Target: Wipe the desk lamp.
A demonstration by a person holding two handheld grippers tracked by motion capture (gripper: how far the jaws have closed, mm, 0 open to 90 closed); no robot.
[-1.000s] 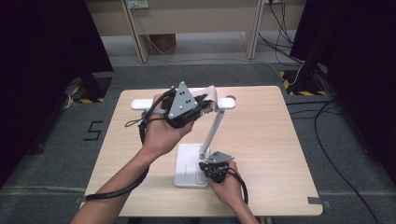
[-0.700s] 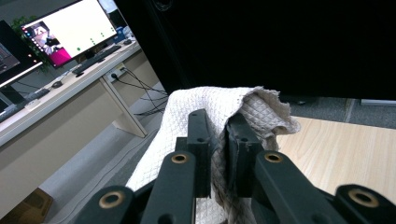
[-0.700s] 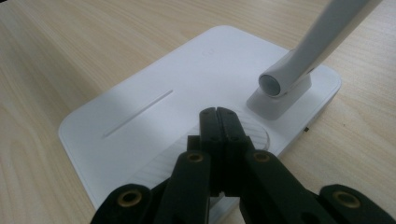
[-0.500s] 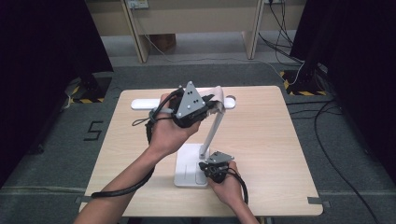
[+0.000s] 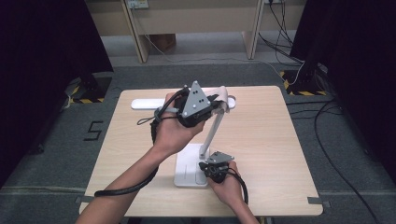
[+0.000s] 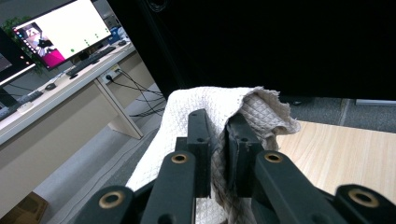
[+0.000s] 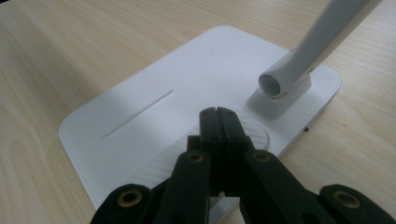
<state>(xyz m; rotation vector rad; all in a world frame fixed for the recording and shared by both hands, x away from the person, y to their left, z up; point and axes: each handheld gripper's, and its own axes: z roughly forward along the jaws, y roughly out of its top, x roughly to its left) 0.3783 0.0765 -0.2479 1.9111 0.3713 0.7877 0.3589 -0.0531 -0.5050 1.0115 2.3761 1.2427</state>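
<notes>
a white desk lamp stands on the wooden table, near the person's edge. its flat base lies on the wood, the stem goes up tilted from the base's right part, and the long head reaches to the left, over the far side of the table.

the left gripper is held up in the left hand, at the top of the stem where it meets the head. in the left gripper view its jaws are nearly together and they pinch a fold of a white quilted cloth. the cloth hangs over in front of the jaws and partly between them. behind it there is the table edge and a dark curtain, and far at the left a desk with a lit monitor. whether the cloth touches the lamp at this moment, i cannot tell.

the right gripper is low, in the right hand, at the near right corner of the base. in the right gripper view its jaws are fully together with nothing between them, and the tips rest on the base, on a round ribbed patch just in front of the socket where the stem begins. a thin slot runs in the base at the left of the tips.
</notes>
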